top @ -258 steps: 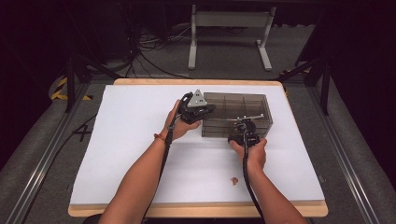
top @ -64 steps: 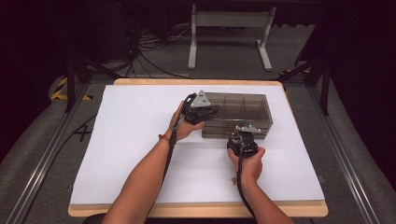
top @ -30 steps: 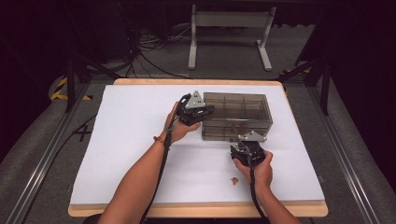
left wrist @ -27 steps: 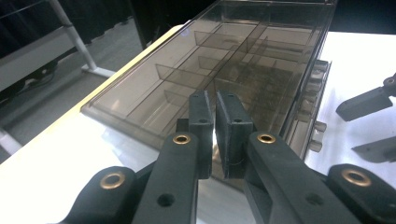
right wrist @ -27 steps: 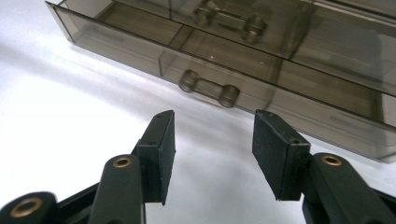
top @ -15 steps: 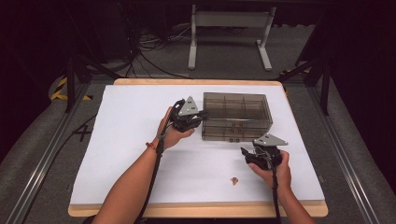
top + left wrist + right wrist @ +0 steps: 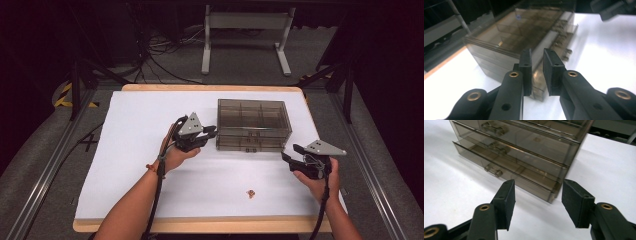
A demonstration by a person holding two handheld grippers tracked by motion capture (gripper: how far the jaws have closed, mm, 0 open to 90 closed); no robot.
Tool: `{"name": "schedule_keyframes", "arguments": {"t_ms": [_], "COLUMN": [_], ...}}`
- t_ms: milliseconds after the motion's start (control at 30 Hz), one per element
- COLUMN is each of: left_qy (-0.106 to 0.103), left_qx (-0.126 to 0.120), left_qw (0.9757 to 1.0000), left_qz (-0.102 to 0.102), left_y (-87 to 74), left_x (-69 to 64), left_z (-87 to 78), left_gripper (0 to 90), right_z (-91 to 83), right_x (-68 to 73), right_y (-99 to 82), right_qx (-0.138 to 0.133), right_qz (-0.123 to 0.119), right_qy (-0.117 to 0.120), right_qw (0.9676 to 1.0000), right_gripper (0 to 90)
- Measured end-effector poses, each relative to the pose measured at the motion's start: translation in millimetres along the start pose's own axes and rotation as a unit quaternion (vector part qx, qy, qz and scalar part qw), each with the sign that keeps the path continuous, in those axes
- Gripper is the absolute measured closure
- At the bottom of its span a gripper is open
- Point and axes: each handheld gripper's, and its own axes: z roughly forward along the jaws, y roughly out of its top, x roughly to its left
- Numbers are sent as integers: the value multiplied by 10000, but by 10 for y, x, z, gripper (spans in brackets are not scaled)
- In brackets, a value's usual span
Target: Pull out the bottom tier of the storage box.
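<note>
A smoky clear drawer box [image 7: 254,125] stands on the white table, right of centre. My left gripper [image 7: 214,134] is at its front left corner. In the left gripper view its jaws [image 7: 537,53] have just been opening to a narrow gap, and the box's corner edge [image 7: 499,60] shows through and past it. My right gripper [image 7: 289,152] hovers off the box's front right corner. Its jaws [image 7: 537,185] stand open after widening a little, with nothing between them. Stacked drawer fronts [image 7: 511,167] with clear handles lie beyond.
A small brown piece [image 7: 250,193] lies on the white table top [image 7: 125,150] near the front edge, between my two forearms. A metal stand [image 7: 245,30] and cables sit on the floor behind the table.
My right gripper has pulled away from the drawer fronts and swung to the right. The left gripper has slid a little left and nearer along the box's corner, and its jaws have parted slightly.
</note>
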Motion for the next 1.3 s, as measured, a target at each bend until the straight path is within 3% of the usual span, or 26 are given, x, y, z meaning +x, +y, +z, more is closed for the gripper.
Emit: {"name": "schedule_keyframes", "arguments": {"t_ms": [100,267,367,533,733,1033,1300], "left_qy": [-67,-66,-32,-31,-84,-135,-147], "left_qx": [61,389,516,649,813,912,1002], "left_qw": [10000,9992,9986,9979,9966,9953,9947], "left_qz": [-23,-51,63,-15,-56,-294,-202], "left_y": [-79,-189,-226,-301,-393,-436,-437], "left_x": [-71,-167,-211,-218,-190,-179,-130], "left_z": [19,107,148,203,332,488,494], "left_gripper": [750,673,630,568,556,596,644], "right_z": [21,115,143,177,212,274,313], "right_x": [-85,-161,-188,-234,-270,-250,-276], "right_y": [-29,-69,-77,-96,-126,-155,-175], "right_qx": [50,97,84,80,-67,26,60], "right_qz": [-162,-268,-344,-345,-245,-299,-230], "right_qy": [172,402,473,562,592,589,568], "right_qw": [9997,9988,9983,9978,9979,9978,9981], "right_gripper": [453,456,465,460,460,466,466]}}
